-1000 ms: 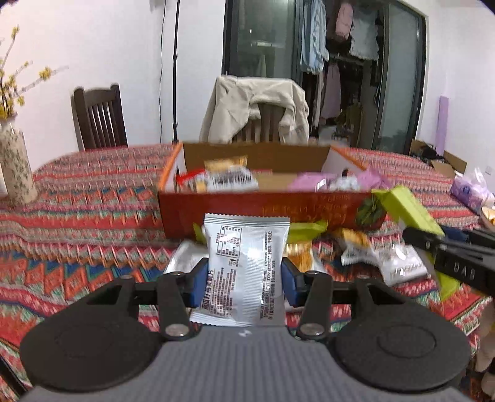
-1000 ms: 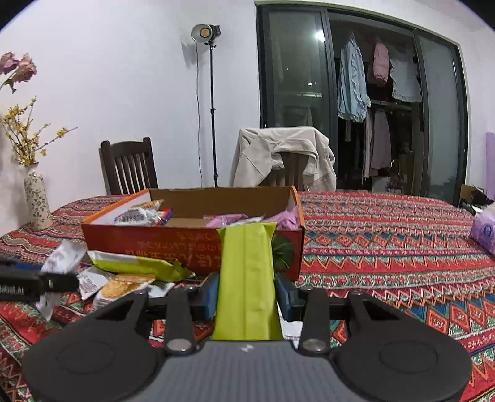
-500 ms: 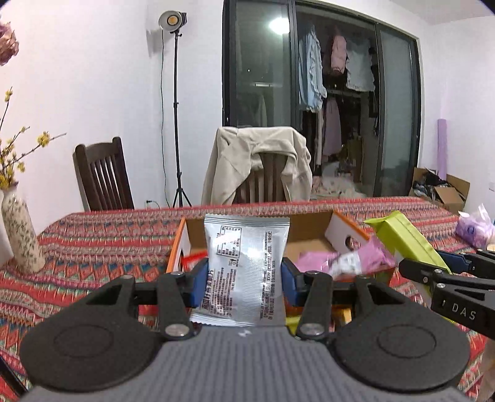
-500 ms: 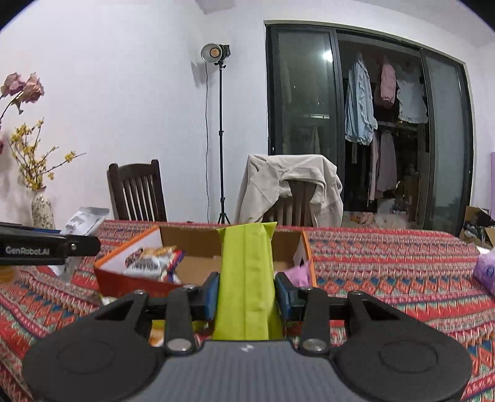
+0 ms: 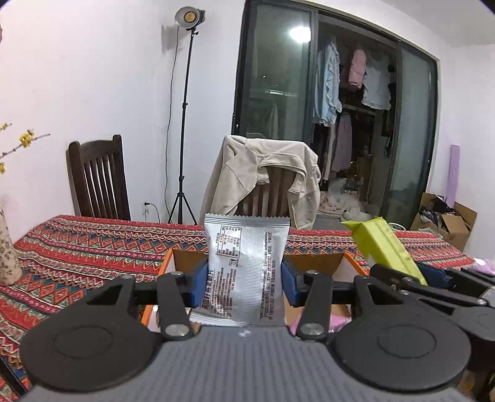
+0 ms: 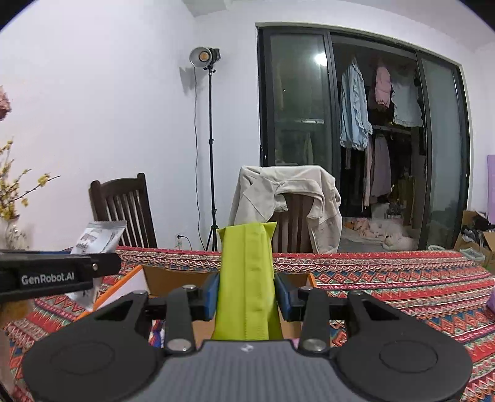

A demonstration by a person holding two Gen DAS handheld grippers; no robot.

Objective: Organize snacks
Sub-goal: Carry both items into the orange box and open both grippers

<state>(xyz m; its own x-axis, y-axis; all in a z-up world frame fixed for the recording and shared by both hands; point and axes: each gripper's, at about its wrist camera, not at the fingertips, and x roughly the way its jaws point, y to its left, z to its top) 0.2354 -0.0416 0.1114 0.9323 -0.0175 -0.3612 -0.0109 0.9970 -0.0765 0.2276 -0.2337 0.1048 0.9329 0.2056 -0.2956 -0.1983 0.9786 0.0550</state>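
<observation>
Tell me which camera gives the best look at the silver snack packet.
The left wrist view. There the silver snack packet stands upright and square-on between the left gripper pads, its printed back facing the camera. The right wrist view shows only its upper corner edge-on at far left, above the left gripper's arm.

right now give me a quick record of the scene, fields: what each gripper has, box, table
left gripper: shut on silver packet, upright
right gripper: shut on green packet, upright
box: orange cardboard, open, beneath both grippers
table: red patterned cloth
behind table: chair with beige jacket, studio lamp
</observation>
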